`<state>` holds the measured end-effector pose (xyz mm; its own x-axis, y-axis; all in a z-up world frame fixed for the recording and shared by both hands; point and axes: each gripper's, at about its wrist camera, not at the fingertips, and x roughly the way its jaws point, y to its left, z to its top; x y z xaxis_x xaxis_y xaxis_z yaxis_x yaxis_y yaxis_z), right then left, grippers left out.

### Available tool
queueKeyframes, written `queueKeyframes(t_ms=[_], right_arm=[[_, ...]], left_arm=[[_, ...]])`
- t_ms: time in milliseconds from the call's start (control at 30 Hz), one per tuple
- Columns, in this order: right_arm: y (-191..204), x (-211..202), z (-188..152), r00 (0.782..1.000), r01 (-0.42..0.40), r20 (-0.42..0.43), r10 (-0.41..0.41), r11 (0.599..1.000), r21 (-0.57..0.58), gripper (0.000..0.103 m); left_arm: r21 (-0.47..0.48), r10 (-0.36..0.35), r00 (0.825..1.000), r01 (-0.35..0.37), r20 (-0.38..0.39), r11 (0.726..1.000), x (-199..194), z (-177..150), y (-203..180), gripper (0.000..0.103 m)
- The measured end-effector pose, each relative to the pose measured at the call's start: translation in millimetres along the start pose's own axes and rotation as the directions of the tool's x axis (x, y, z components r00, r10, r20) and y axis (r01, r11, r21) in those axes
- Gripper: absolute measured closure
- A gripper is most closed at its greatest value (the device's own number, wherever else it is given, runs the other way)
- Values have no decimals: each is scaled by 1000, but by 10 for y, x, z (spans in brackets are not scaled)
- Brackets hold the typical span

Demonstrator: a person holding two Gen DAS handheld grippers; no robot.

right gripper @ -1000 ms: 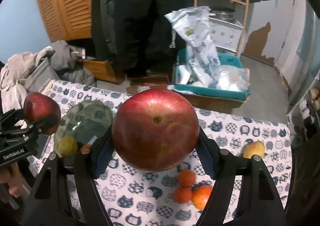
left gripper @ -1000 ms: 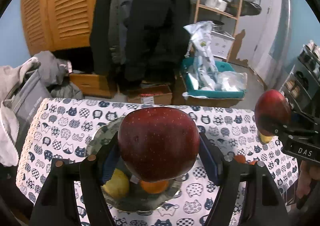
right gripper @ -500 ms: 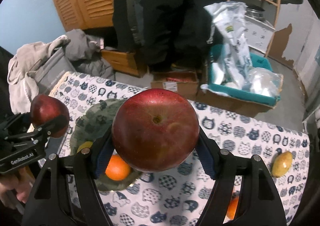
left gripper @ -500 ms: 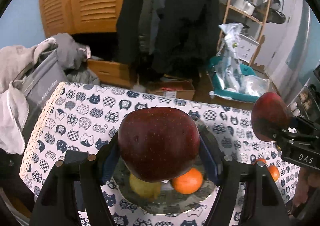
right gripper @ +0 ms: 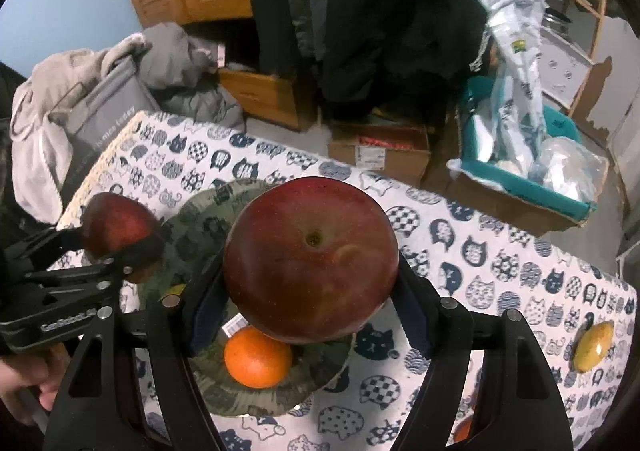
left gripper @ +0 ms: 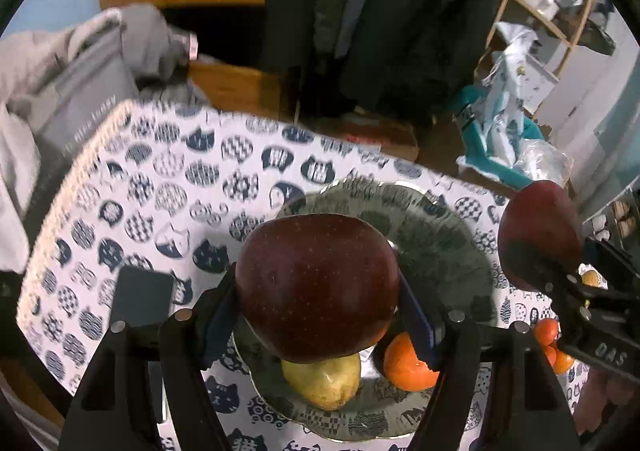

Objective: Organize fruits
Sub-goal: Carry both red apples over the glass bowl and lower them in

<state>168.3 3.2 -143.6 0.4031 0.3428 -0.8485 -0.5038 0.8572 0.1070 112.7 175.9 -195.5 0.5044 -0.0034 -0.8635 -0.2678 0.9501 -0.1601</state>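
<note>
My left gripper is shut on a dark red apple and holds it above a green patterned plate. The plate holds a yellow pear and an orange. My right gripper is shut on a second red apple above the plate's right side; the orange shows below it. Each gripper appears in the other's view, the right one and the left one.
The table has a cat-print cloth. A loose yellow pear lies at its right edge. Small oranges lie right of the plate. A dark phone lies left of the plate. Boxes, bags and coats stand behind the table.
Both grippers have moved left and tilted down over the plate, still holding their apples. The plate now lies directly under both apples.
</note>
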Motion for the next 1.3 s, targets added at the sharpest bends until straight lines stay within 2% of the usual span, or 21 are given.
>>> queueKeyframes(t_ms=[167,433,967,1200,1300], right_arm=[[66,199,-26,999,-6,-39,5,1000,-14,28],[61,351,-81,997,-16,-77,16,1000,-5,28],[-54,396,-163,996,5,-94,-4,1000,13,28],[-113,424,-170,995,4,-100,-1,999,34,28],[-120,425,-163,995,4,-99,0,999,39,28]], left_arm=[[26,28,999,-27,-35,999,197,-63,-4,28],[7,17,994,-17,-112,1000,469,-137,68,28],[10,30,988,-29,-148,1000,799,-75,39,28],[21,39,975,-35,-220,999,984,-136,33,28],[54,47,980,-37,-194,998,947,-146,-21,22]])
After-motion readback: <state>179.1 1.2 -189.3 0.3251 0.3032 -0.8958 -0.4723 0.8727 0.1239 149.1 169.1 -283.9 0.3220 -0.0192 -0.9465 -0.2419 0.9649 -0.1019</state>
